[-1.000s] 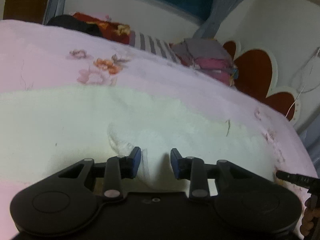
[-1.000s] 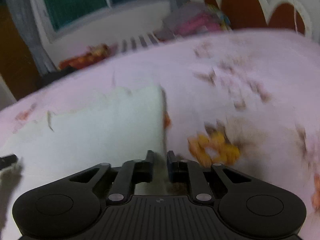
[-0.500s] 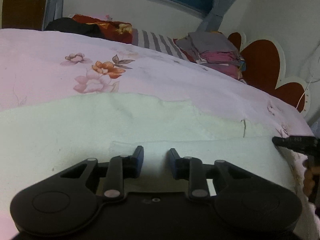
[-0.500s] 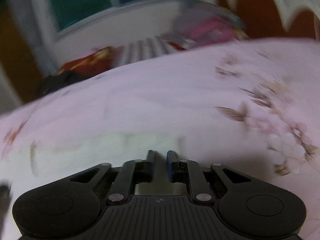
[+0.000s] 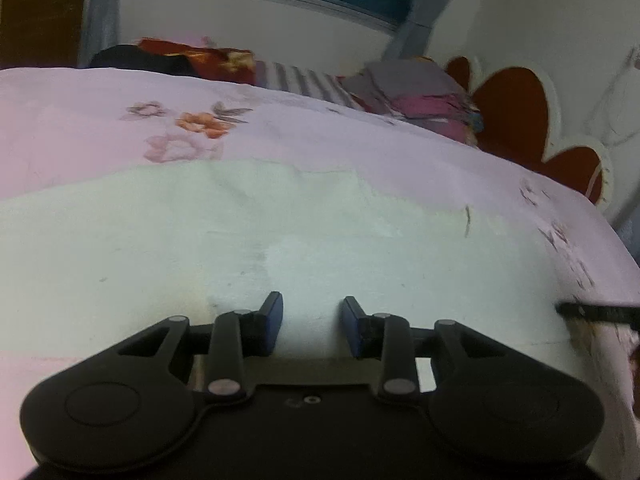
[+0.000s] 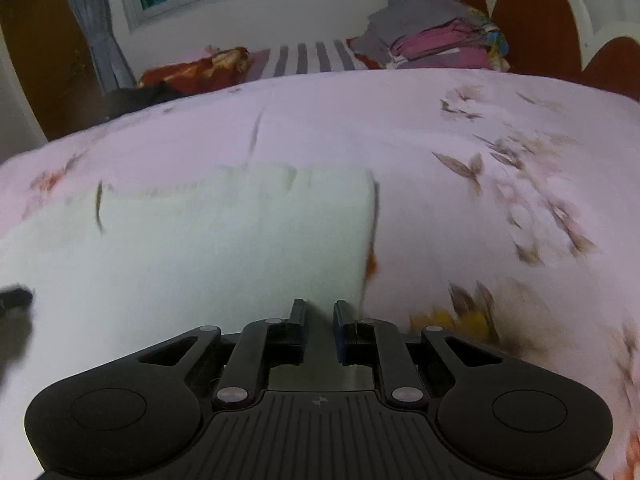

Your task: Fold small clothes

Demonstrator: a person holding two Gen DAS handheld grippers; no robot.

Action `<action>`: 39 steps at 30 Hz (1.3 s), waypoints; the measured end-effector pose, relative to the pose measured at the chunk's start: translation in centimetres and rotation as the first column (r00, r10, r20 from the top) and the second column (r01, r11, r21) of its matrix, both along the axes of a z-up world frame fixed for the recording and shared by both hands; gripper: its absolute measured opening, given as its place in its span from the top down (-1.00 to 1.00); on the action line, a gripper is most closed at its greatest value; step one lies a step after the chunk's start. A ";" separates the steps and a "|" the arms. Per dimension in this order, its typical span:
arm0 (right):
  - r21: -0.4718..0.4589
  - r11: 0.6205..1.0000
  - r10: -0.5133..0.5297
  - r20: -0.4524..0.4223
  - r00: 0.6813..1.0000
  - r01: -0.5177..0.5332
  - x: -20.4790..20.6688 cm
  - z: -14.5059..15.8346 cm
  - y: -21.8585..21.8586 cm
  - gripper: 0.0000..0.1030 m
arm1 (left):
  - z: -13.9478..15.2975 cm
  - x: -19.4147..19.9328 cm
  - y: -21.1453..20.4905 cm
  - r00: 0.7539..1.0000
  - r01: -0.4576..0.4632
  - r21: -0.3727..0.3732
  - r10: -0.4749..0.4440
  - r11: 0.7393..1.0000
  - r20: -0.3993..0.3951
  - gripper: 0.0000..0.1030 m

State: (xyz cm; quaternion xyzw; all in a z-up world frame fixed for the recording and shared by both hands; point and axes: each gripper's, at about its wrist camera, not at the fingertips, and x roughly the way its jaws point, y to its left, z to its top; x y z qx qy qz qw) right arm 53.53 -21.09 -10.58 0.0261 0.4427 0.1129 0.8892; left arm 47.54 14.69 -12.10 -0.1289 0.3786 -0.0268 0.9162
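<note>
A pale white-green garment (image 5: 280, 232) lies spread flat on the pink floral bedspread (image 5: 80, 128). It also shows in the right wrist view (image 6: 200, 240), with its right edge near the fingers. My left gripper (image 5: 312, 320) is open and empty, low over the garment's near part. My right gripper (image 6: 320, 320) has its jaws a narrow gap apart over the garment's near right corner; nothing shows held between them. The tip of the right gripper (image 5: 592, 312) shows at the right edge of the left wrist view.
A stack of folded clothes (image 6: 436, 36) sits at the far side of the bed by the red and white headboard (image 6: 536, 20). A striped pillow (image 6: 312, 58) and a red cloth (image 6: 200, 70) lie below the window.
The right gripper's jaws have parted slightly and the garment edge it carried now lies flat. The left gripper stayed open and drew back a little over the garment.
</note>
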 end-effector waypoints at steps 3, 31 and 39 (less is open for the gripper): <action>0.061 0.998 -0.024 0.047 0.999 0.021 -2.5 1.8 -0.4 0.73 | 1.2 -1.6 -1.1 0.997 0.019 0.039 -0.022 0.999 0.079 0.11; 0.048 0.995 -0.090 0.064 0.994 0.087 -8.9 4.0 5.2 0.10 | -1.8 -18.0 30.0 0.599 -0.697 -0.504 0.800 0.511 -0.018 0.00; 0.037 0.997 -0.073 0.079 0.994 0.070 -9.0 5.3 7.2 0.10 | -3.1 -15.3 32.0 0.534 -0.715 -0.565 0.843 0.411 -0.063 0.93</action>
